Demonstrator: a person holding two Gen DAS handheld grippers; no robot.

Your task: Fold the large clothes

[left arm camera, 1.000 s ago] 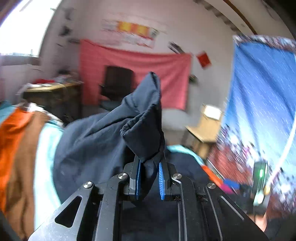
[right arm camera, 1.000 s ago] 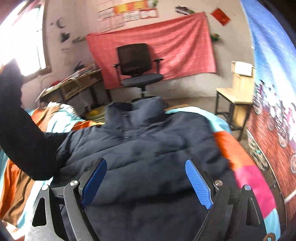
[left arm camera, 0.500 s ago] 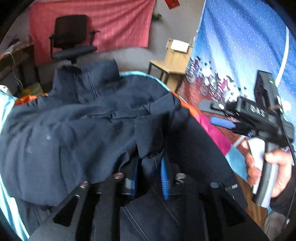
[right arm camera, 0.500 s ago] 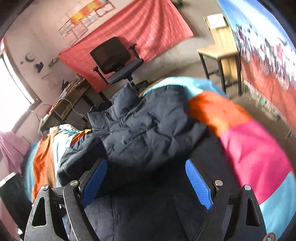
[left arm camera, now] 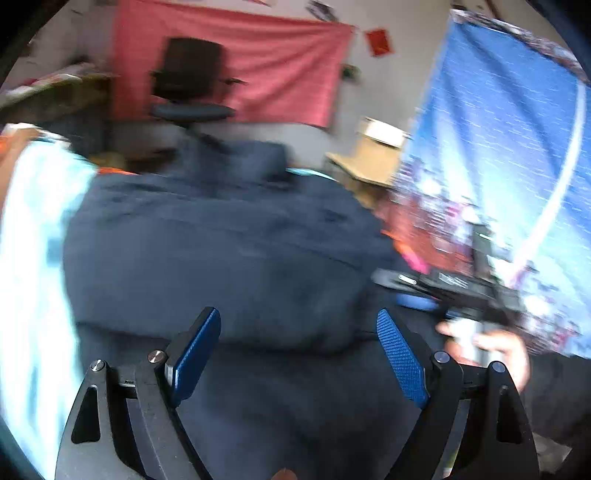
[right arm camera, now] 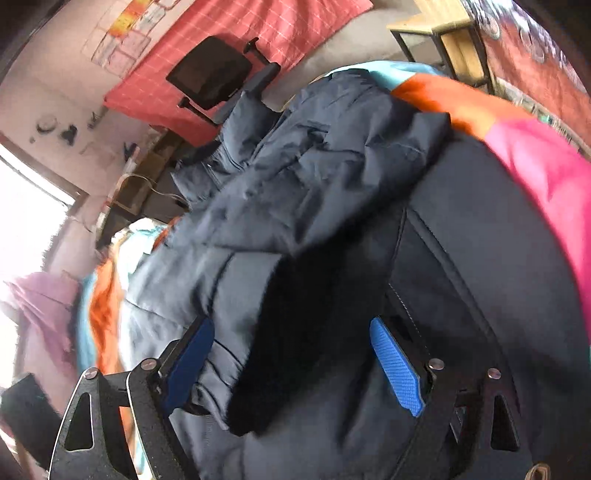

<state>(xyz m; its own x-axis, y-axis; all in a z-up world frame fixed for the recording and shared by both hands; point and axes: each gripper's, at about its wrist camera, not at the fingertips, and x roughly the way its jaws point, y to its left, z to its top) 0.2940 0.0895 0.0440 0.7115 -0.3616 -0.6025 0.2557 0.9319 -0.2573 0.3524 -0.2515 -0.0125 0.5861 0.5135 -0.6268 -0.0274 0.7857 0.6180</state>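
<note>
Jacket [left arm camera: 221, 258], one, tools [left arm camera: 299, 354] [right arm camera: 291, 365] two, agape

A lived-in bedroom of a home, doubling as a study. Shown by a bed under a patchwork cover of orange, pink and pale blue panels [right arm camera: 535, 162], a black swivel office chair [right arm camera: 218, 74] against a salmon-red cloth hung on the wall [left arm camera: 280, 62], a cluttered wooden desk [right arm camera: 147, 177] beside a bright window, a small light-wood side table [left arm camera: 373, 155], paper posters pinned high [right arm camera: 122, 33], and a big blue printed hanging [left arm camera: 509, 147].
</note>
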